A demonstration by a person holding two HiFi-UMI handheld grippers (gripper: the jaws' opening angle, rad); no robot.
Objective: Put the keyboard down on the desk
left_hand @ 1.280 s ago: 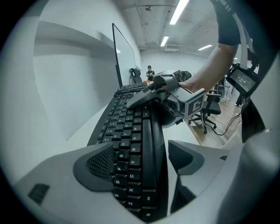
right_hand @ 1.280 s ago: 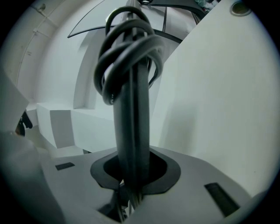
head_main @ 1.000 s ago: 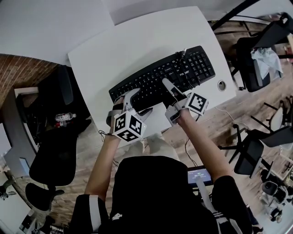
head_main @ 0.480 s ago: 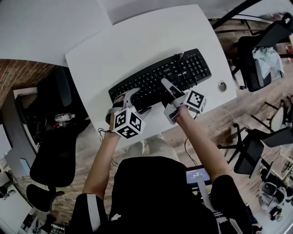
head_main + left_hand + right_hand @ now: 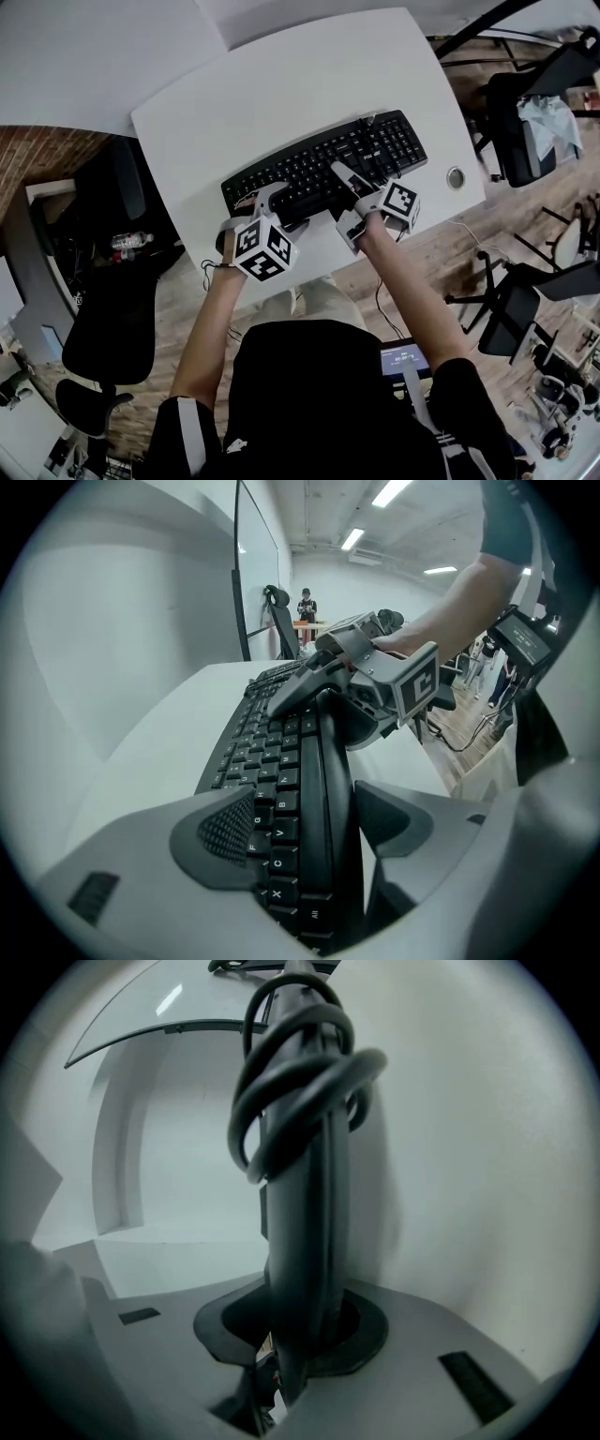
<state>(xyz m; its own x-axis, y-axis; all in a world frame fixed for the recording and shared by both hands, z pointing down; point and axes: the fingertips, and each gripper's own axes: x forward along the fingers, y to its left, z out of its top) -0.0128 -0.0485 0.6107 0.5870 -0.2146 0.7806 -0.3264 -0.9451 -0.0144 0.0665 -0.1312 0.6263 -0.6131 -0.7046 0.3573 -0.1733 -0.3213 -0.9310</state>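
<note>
Left gripper (image 5: 314, 827): jaws wide and just closing, with the keyboard (image 5: 323, 167) front edge between them. One pad (image 5: 225, 827) lay over the letter keys; a sliver of white showed between the edge and the other pad, so no firm pinch was seen.

Right gripper (image 5: 345, 192): jaws clamped on the keyboard's near edge further along. Its own view showed the board edge-on, pads pressed to both faces, and a coiled cable (image 5: 300, 1072) at the far end.

Keyboard: slanted across the near part of the white desk (image 5: 281, 84), keys up, low over the top. Whether it rested on the desk could not be told.

A round grommet (image 5: 455, 176) sat just beyond its right end
</note>
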